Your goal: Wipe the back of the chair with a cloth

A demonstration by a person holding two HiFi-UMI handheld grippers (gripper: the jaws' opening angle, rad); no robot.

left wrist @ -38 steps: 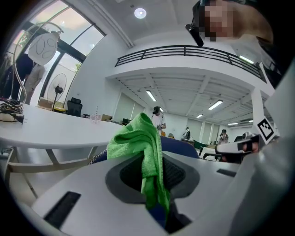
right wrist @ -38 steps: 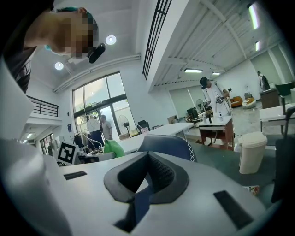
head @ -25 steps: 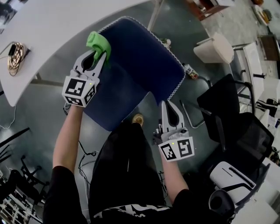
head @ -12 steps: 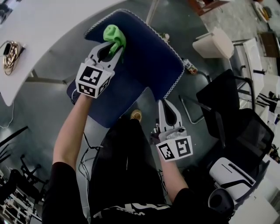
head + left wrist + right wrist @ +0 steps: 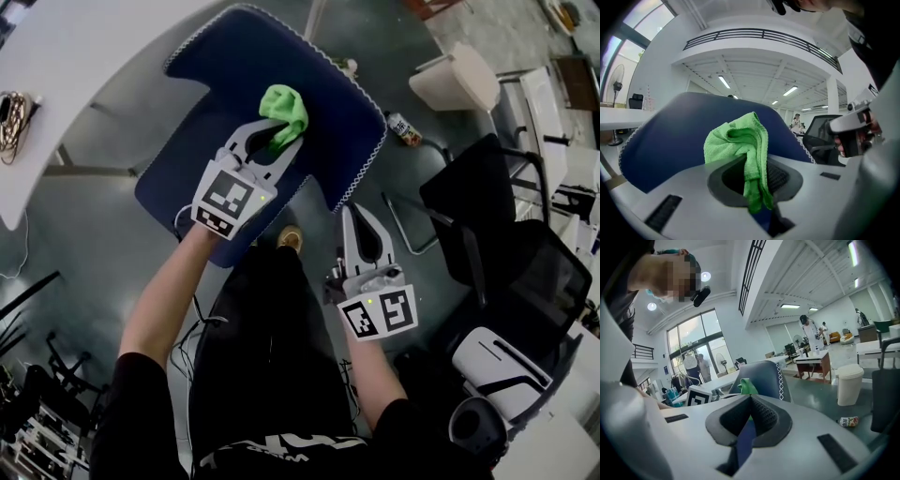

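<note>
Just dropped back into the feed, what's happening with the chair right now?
A person is wiping the blue chair back with a green cloth clamped in the left gripper, which presses it on the middle of the panel. The right gripper is shut at the panel's near edge with blue fabric between its jaws, seemingly steadying it.

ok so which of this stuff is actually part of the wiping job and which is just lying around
In the job:
green cloth, shut in the left gripper
blue chair back
right gripper, by the chair's edge

Lying about:
white bin
bottle on the floor
black office chair
coiled cable on the white table
</note>
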